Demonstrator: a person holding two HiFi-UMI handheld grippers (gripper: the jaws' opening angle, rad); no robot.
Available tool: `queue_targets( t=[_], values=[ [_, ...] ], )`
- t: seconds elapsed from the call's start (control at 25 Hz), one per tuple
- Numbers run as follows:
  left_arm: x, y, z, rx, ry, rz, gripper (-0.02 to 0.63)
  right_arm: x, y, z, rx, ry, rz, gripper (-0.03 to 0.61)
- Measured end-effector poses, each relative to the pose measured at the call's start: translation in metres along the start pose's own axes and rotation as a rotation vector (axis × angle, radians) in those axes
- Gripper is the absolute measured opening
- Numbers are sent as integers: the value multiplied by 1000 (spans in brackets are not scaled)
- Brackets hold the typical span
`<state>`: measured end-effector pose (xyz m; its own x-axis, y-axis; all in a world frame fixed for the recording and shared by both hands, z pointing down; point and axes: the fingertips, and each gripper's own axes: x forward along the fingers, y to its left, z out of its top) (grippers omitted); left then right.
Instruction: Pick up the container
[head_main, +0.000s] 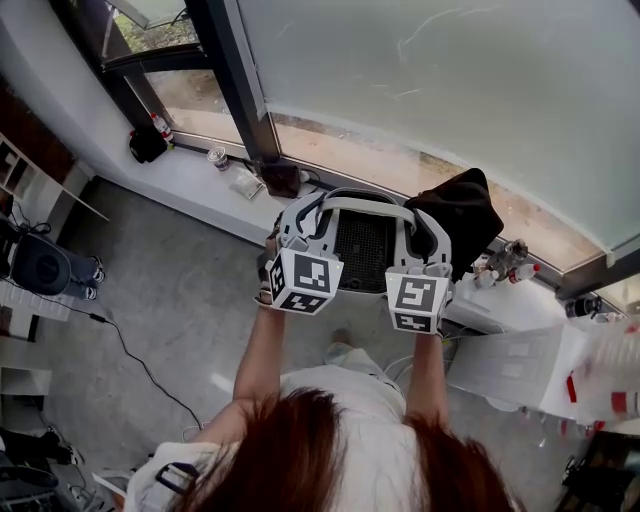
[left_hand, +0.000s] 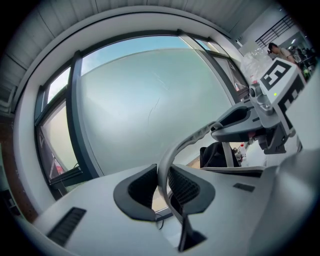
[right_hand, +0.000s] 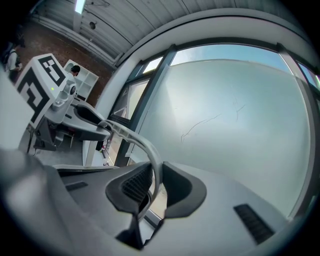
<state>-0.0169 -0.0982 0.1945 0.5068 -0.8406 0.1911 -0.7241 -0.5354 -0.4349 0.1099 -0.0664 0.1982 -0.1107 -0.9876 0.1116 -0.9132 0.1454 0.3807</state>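
Head view shows one person holding two grippers out in front of a window, with one container hanging between them above the floor, near the sill. The container has a dark mesh body and one pale curved band arching across from gripper to gripper. The left gripper clamps one end of that band and the right gripper clamps the other. Each carries one marker cube, two in all.

Left gripper view has both dark ribbed pads pressed against the band, one on each side. Right gripper view shows the same, its two pads pinching the band.

On the sill sit one cup and one black bag, the bag just beside the right gripper.
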Motion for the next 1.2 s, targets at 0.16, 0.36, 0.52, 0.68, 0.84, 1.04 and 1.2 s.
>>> queue_targets(
  t=[0.16,0.36,0.52,0.68,0.84,1.04,1.2],
  values=[
    [-15,3,13,-9,-24,7,81,-17,0,16,-3,-32,-8,78],
    [-38,5,22,-1,-42,15,81,-35,5,31,-10,-55,-19,78],
    [-58,7,29,-10,-52,19,81,-52,10,44,-18,-80,-26,78],
    [-80,11,35,-16,-62,26,81,-67,19,58,-22,-98,-27,78],
    [-99,12,37,-15,-70,28,81,-82,26,68,-35,-111,-31,78],
    [-123,12,39,-19,-79,26,81,-101,37,79,-48,-125,-37,78],
    [-141,14,42,-20,-86,37,81,-115,45,86,-43,-140,-32,78]
  ],
)
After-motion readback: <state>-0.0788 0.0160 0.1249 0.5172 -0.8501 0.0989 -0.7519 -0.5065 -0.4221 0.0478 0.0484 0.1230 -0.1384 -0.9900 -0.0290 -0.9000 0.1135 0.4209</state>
